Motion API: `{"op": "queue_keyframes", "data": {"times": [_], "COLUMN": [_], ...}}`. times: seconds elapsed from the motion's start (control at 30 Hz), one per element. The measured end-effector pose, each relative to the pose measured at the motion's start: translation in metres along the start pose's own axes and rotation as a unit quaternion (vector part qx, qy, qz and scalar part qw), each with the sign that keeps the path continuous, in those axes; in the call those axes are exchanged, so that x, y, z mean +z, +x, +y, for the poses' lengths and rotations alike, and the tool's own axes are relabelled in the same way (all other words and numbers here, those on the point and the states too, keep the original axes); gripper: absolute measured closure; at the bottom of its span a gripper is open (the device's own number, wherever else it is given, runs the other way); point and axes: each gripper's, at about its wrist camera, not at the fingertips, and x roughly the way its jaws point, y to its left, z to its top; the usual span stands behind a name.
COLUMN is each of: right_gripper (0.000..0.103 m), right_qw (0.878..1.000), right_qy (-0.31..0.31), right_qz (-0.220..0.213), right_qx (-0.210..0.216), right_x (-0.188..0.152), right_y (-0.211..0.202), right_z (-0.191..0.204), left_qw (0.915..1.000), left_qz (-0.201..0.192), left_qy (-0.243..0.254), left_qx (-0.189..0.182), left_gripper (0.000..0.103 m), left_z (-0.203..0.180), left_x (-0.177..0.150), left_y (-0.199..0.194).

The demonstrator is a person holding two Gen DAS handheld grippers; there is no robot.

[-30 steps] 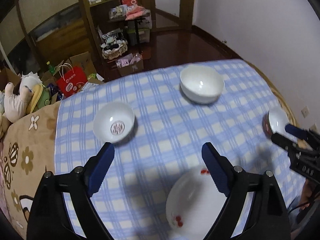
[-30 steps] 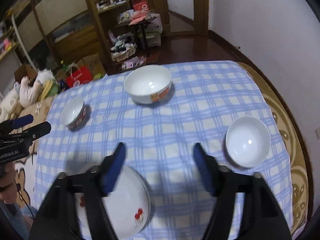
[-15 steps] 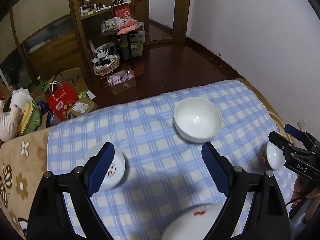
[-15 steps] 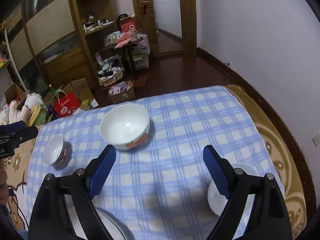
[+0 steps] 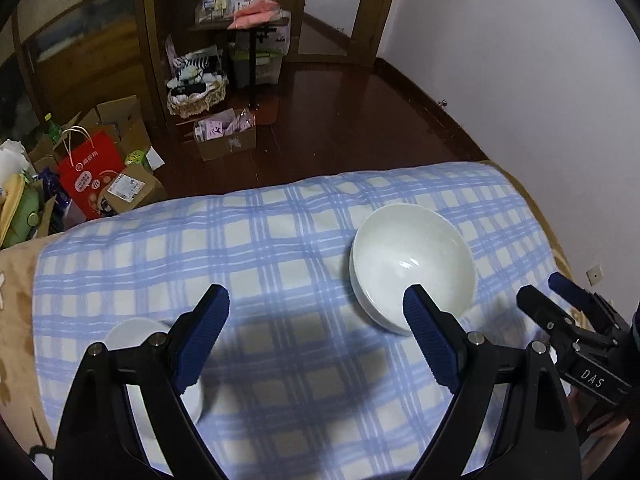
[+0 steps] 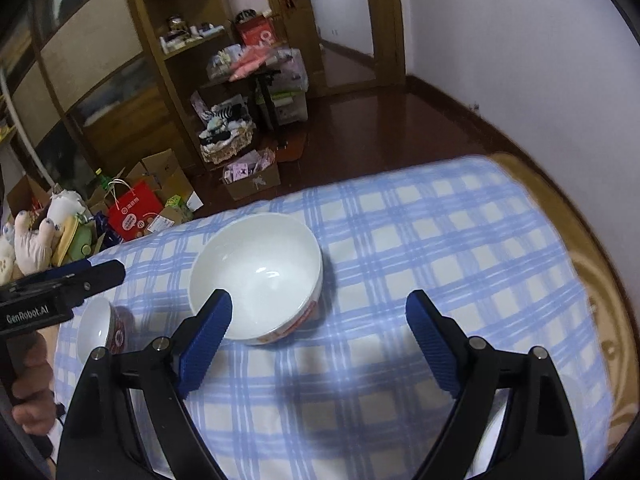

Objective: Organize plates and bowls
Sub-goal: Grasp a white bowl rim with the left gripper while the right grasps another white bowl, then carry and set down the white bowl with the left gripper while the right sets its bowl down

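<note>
Left wrist view shows my left gripper with its blue pads spread wide and nothing between them. A second ago the red-speckled plate lay under it; now that plate is out of frame, and the large white bowl has slid down close to my right-hand pad. A small white bowl sits half hidden behind the left finger.

My right gripper has just opened wider and stands apart too, empty. In its view the large bowl fills the space just beyond its left pad, and a smaller bowl with red print rests near the edge of the checked cloth over the tabletop.

Both grippers have closed in on the big bowl, so I judge it the first piece to gather. It stands upright, mouth up; being round, it has no long axis.
</note>
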Motion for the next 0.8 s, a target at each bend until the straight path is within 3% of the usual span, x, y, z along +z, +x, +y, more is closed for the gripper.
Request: {"op": "queue_keyframes", "data": {"times": [0.37,0.47,0.5,0.53,0.63,0.67,0.73,0.8], "right_gripper": [0.02,0.043,0.05,0.055,0.066,0.069,0.084,0.084], "right_qw": [0.998,0.996,0.995,0.994,0.99,0.989,0.987,0.987], "right_qy": [0.045,0.061,0.063,0.062,0.058,0.057,0.062,0.061], "right_qz": [0.03,0.057,0.075,0.086,0.124,0.132,0.144,0.144], "right_qx": [0.019,0.024,0.023,0.024,0.024,0.028,0.039,0.034], "right_x": [0.003,0.006,0.008,0.008,0.009,0.009,0.009,0.008], "right_y": [0.056,0.067,0.073,0.078,0.092,0.095,0.1,0.099], "right_z": [-0.012,-0.016,-0.016,-0.016,-0.015,-0.014,-0.013,-0.01], "left_qw": [0.9995,0.9991,0.9988,0.9985,0.9973,0.9973,0.9973,0.9975], "left_qz": [0.031,0.043,0.049,0.055,0.071,0.069,0.067,0.067], "left_qy": [-0.005,-0.001,0.002,0.007,0.019,0.023,0.028,0.02], "left_qx": [-0.006,0.0,0.001,0.001,-0.002,-0.002,-0.001,-0.011], "left_gripper": [0.021,0.031,0.04,0.056,0.071,0.072,0.074,0.075], "left_z": [-0.01,-0.017,-0.02,-0.022,-0.032,-0.035,-0.039,-0.039], "left_x": [-0.002,-0.003,-0.003,-0.003,-0.005,-0.006,-0.007,-0.009], "left_y": [0.063,0.074,0.078,0.081,0.089,0.09,0.091,0.092]}}
